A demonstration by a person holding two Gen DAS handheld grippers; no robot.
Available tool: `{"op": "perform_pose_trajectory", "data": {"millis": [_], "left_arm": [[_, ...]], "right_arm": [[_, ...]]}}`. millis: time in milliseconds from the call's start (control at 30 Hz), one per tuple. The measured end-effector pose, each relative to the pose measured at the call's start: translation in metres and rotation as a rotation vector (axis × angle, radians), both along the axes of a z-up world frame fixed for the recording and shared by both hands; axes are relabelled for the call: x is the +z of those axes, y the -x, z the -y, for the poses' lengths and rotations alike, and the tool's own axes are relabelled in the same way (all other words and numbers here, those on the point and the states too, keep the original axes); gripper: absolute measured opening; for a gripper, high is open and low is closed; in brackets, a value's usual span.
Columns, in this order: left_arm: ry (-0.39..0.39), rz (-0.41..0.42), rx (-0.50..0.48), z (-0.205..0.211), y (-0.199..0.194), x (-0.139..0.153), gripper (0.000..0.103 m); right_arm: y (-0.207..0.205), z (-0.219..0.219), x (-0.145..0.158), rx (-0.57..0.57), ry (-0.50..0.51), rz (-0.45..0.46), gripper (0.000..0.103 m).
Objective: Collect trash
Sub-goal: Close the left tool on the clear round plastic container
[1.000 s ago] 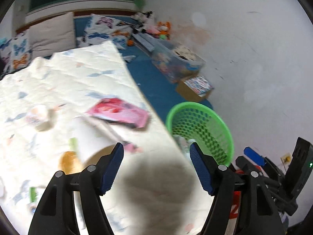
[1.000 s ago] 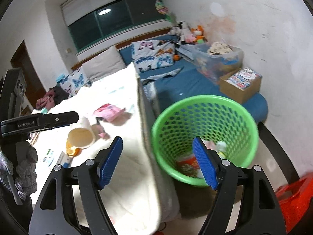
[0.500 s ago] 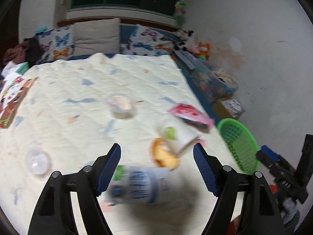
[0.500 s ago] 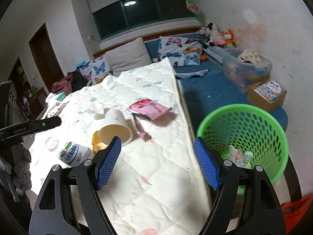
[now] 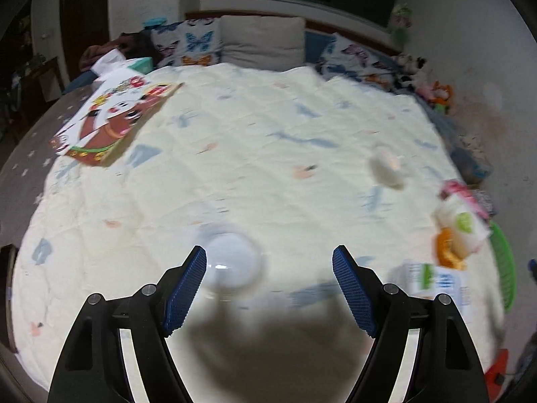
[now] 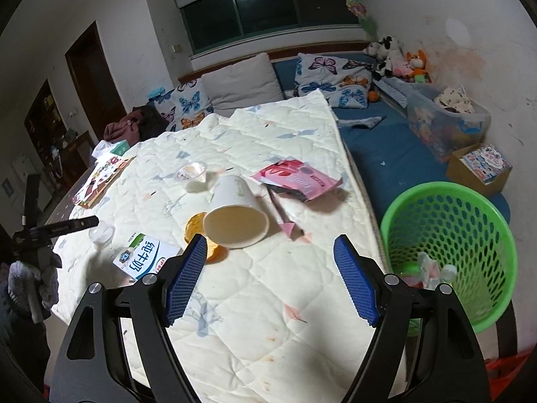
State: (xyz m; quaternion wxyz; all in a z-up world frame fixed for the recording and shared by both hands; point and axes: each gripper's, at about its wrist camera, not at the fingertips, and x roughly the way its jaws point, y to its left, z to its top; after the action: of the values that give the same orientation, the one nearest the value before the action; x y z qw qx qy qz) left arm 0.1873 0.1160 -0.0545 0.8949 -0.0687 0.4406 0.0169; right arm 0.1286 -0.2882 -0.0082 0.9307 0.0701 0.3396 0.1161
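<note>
Trash is lying scattered on the quilted mattress (image 6: 268, 319); the green basket (image 6: 449, 235) beside it is holding a few crumpled wrappers. The left gripper (image 5: 270, 280) and right gripper (image 6: 268, 268) are both hanging released, gripping nothing. Risk: the left one is nearing a clear plastic lid (image 5: 231, 265), thin enough to slip, while the tipped paper cup (image 6: 235, 216) may roll if nudged.

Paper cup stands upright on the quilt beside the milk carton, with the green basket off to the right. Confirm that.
Not upright: the right wrist view shows the paper cup lying on its side on the quilt, mouth toward the camera. The milk carton beside it and green basket at right are correct.
</note>
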Motion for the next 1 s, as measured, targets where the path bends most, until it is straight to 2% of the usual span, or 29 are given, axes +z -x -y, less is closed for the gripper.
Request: {"op": "perform_pose_trajectory", "data": {"millis": [133,233,500,633,767,1000], "left_arm": [[-0.028,-0.024,0.005,-0.014,-0.003,-0.014,0.075],[-0.013,-0.034,-0.005,-0.02,-0.005,-0.02,0.075],[-0.034,-0.055,-0.003,-0.025,-0.015,-0.033,0.075],[-0.039,-0.064,-0.007,-0.026,-0.019,-0.039,0.068],[-0.002,-0.067,-0.007,-0.029,-0.021,-0.042,0.064],[-0.001,-0.061,-0.012,-0.029,-0.024,-0.044,0.063]], "right_arm": [[-0.004,-0.011,-0.003,0.02,0.01,-0.008,0.078],[-0.007,-0.017,-0.005,0.033,0.013,-0.016,0.078],[-0.01,-0.033,-0.01,0.073,0.025,-0.032,0.078],[-0.011,-0.041,-0.017,0.093,0.031,-0.052,0.078],[-0.012,-0.052,-0.026,0.122,0.042,-0.075,0.078],[-0.017,-0.069,-0.036,0.158,0.039,-0.108,0.077]]}}
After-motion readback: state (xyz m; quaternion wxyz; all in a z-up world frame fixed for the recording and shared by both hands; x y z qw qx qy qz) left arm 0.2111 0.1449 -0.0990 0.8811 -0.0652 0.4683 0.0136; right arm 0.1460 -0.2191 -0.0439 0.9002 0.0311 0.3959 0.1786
